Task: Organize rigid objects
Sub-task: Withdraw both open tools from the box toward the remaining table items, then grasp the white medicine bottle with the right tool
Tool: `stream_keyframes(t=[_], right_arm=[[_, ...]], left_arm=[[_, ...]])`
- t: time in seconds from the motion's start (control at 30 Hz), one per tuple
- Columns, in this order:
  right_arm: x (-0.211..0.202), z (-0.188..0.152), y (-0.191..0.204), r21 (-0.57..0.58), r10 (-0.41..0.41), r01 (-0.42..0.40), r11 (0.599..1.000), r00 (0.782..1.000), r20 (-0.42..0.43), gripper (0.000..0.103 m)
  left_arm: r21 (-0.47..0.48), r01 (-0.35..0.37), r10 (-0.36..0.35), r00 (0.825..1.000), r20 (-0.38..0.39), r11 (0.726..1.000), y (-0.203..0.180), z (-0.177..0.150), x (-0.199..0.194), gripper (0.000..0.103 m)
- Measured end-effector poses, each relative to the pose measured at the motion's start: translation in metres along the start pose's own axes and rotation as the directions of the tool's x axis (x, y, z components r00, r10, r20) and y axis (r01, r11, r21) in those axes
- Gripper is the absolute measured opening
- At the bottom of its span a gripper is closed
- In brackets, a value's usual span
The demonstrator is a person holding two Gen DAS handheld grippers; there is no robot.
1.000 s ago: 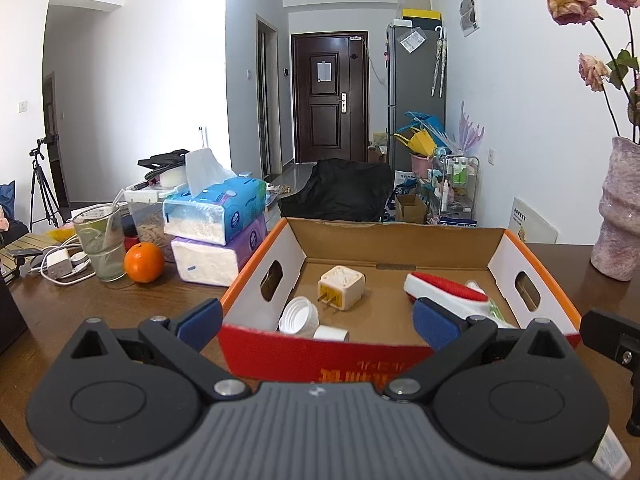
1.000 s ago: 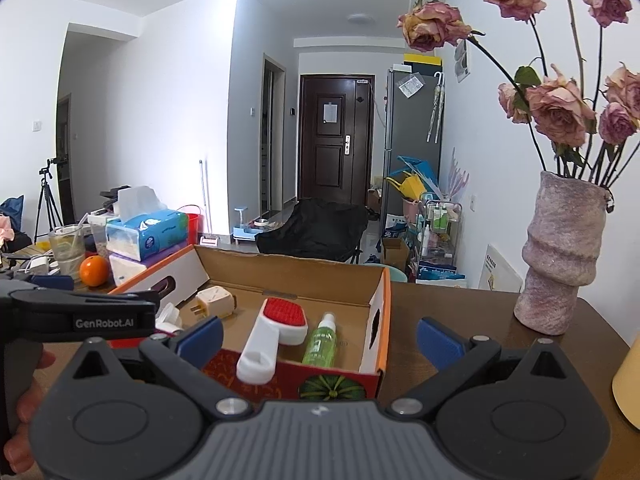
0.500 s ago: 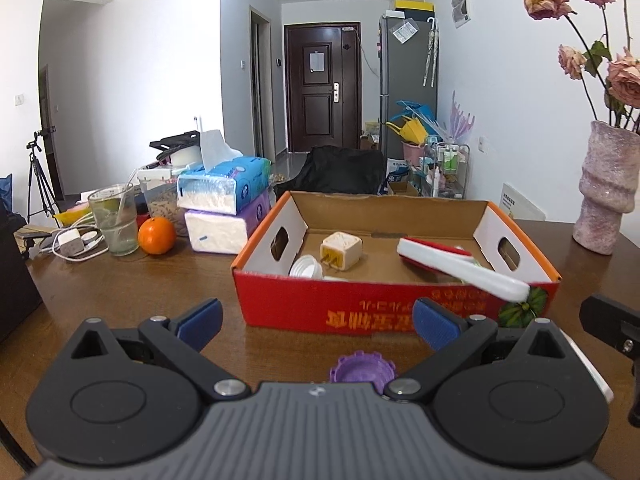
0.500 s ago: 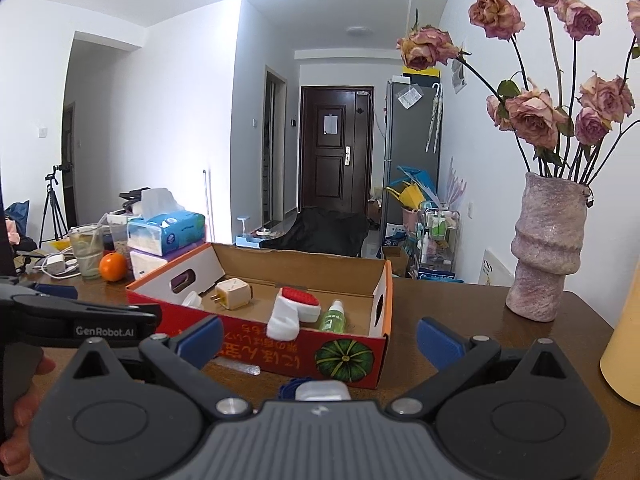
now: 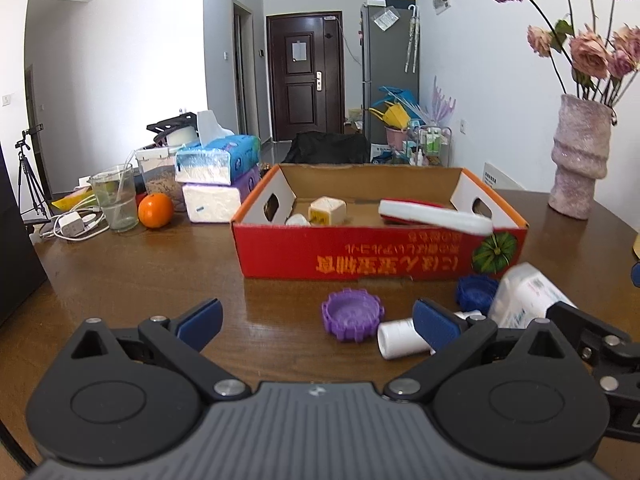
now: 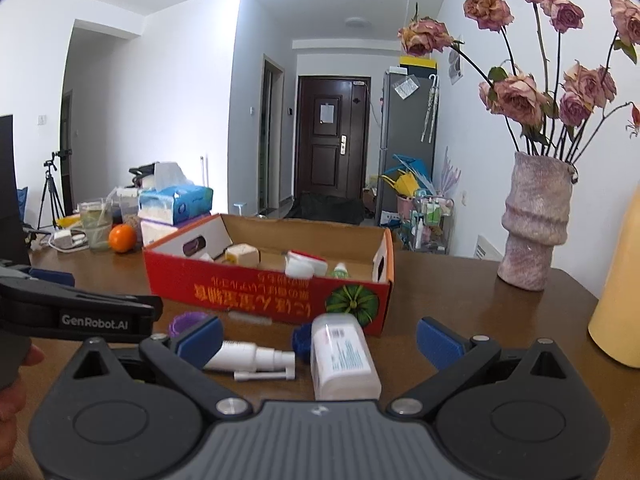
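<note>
A red cardboard box (image 5: pixel 360 256) (image 6: pixel 256 288) stands on the brown table and holds a cream plug adapter (image 5: pixel 325 210), a white cap, a red-and-white brush (image 5: pixel 434 216) and a green bottle (image 6: pixel 340 270). In front of it lie a purple cap (image 5: pixel 352 314), a blue cap (image 5: pixel 476 289), a white spray bottle (image 6: pixel 250 356) and a white labelled bottle (image 6: pixel 342 354). My left gripper (image 5: pixel 316 318) is open, low over the table near the purple cap. My right gripper (image 6: pixel 318 336) is open, with the white labelled bottle lying between its fingers.
Tissue packs (image 5: pixel 218 182), an orange (image 5: pixel 155 210), a glass (image 5: pixel 113 196) and a charger sit at the table's left. A pink vase (image 6: pixel 534 216) with dried roses stands at the right, with a yellow object (image 6: pixel 620 304) nearer. A hand (image 6: pixel 16 376) holds the left gripper.
Both grippers have pulled back from over the box toward the table's near side. The caps and bottles in front of the box have come into view.
</note>
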State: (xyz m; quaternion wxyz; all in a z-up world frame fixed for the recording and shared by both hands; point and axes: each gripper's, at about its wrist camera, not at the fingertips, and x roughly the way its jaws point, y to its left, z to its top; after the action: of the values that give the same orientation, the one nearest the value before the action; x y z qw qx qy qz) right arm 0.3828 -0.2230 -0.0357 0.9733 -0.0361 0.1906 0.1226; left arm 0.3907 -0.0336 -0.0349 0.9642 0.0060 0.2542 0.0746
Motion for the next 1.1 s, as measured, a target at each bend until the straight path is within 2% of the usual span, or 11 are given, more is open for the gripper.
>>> stream_keyframes(t=[0.27,0.63,0.9,1.1], right_arm=[[-0.014,-0.017,0.005,0.012,-0.036,0.036,0.999,0.999,-0.002,0.103],[-0.016,-0.031,0.000,0.060,-0.090,0.091,0.994,0.995,-0.034,0.103],[0.002,-0.032,-0.004,0.073,-0.065,0.069,0.995,0.996,-0.059,0.103],[0.032,-0.030,-0.012,0.070,-0.093,0.098,0.993,0.992,-0.080,0.102]], left_arm=[[0.020,0.018,-0.018,0.999,-0.034,1.000,0.000,-0.021,-0.008,0.103],[0.010,0.031,-0.031,0.998,-0.055,0.999,0.005,-0.029,-0.008,0.103],[-0.008,0.032,-0.032,0.997,-0.073,0.999,0.008,-0.030,-0.002,0.103],[-0.019,0.025,-0.027,0.995,-0.095,1.000,0.009,-0.030,0.006,0.103]])
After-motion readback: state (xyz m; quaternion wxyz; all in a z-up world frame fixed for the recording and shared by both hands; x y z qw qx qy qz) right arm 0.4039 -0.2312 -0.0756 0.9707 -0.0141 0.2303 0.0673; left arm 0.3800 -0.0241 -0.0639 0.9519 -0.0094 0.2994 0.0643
